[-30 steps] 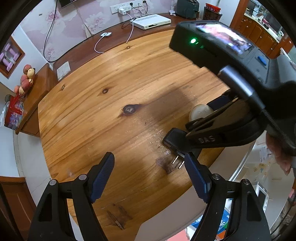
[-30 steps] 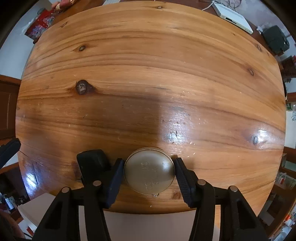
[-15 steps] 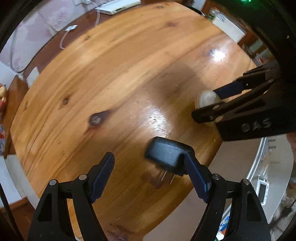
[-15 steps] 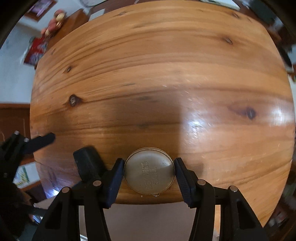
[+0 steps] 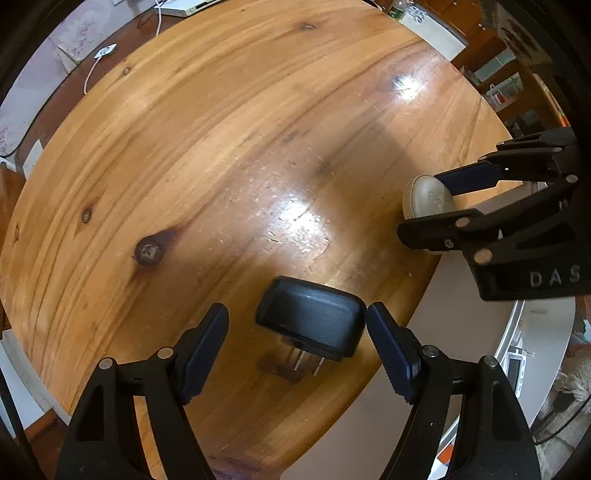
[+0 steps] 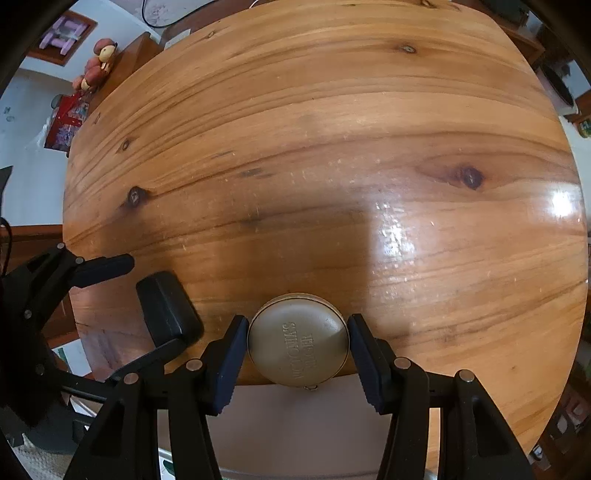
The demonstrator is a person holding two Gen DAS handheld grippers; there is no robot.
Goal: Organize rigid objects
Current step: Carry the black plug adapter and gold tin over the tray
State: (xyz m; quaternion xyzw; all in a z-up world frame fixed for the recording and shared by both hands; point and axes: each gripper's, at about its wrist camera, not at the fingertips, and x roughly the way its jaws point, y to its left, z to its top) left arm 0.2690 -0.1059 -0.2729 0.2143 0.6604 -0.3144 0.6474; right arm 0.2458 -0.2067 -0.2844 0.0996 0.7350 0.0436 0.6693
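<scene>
A black plug adapter (image 5: 312,323) with two metal prongs rests near the front edge of the round wooden table (image 5: 229,155). My left gripper (image 5: 297,343) is open around it; the right pad touches its end, the left pad stands apart. The adapter also shows in the right wrist view (image 6: 168,306). A round beige tin (image 6: 298,339) with embossed lettering sits between the fingers of my right gripper (image 6: 295,350), both pads against its sides, at the table's edge. The tin shows in the left wrist view (image 5: 428,199) too.
A white box (image 5: 184,5) and a white cable with a puck (image 5: 105,51) lie on the dark sideboard behind the table. Stuffed toys (image 6: 98,62) and a red box (image 6: 66,122) sit on a side cabinet. White floor lies past the table's front edge.
My left gripper has swung right and come down around the black adapter, which was off to its right before. My right gripper keeps its hold on the tin while its view turns a little.
</scene>
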